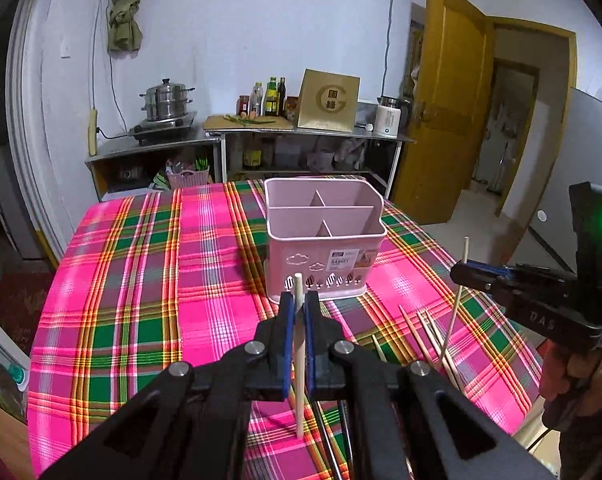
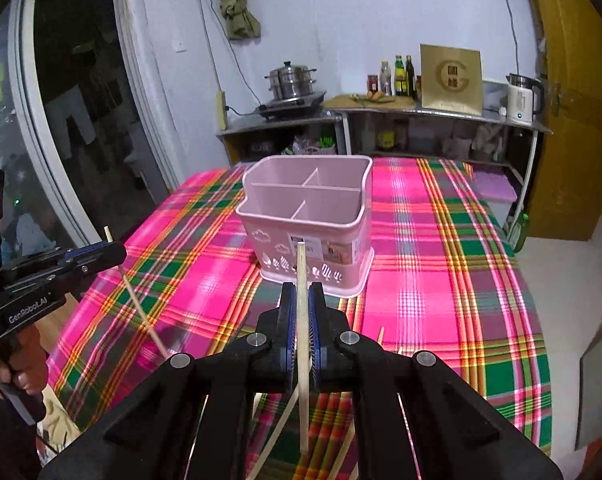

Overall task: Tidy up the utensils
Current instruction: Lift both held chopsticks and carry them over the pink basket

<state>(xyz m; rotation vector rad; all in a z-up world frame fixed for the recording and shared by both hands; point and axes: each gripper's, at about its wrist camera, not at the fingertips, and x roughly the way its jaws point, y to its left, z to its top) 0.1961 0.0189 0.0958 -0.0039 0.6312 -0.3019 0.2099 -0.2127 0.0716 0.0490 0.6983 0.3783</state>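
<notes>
In the left wrist view the left gripper [image 1: 297,306] sits at the lower centre of the frame, its blue-padded jaws closed on a pale wooden chopstick [image 1: 299,360] that stands almost upright, its top poking above the fingertips and its lower end hanging over the plaid tablecloth [image 1: 141,280]. Just beyond the fingertips, in the middle of the frame, stands the pink utensil basket [image 1: 323,236] — divided into compartments, all of which look empty from this angle. At the right edge the right gripper [image 1: 461,272] comes in sideways, clamped on a second chopstick [image 1: 455,304] that slants slightly; a hand [image 1: 573,376] grips its handle at the lower right. Several loose chopsticks [image 1: 421,332] lie on the cloth in the lower right of the frame, between the two grippers.

The right wrist view mirrors this. The right gripper [image 2: 302,300] at lower centre pinches its chopstick [image 2: 302,340] upright in front of the basket [image 2: 305,216], which stands on the tablecloth [image 2: 441,260] at mid-frame. At the left edge the left gripper [image 2: 117,250] holds its chopstick [image 2: 141,312] at a slant, with a hand [image 2: 25,372] below it. More chopsticks [image 2: 277,432] show under the right gripper's body at the bottom of the frame, though how many is hard to tell.
</notes>
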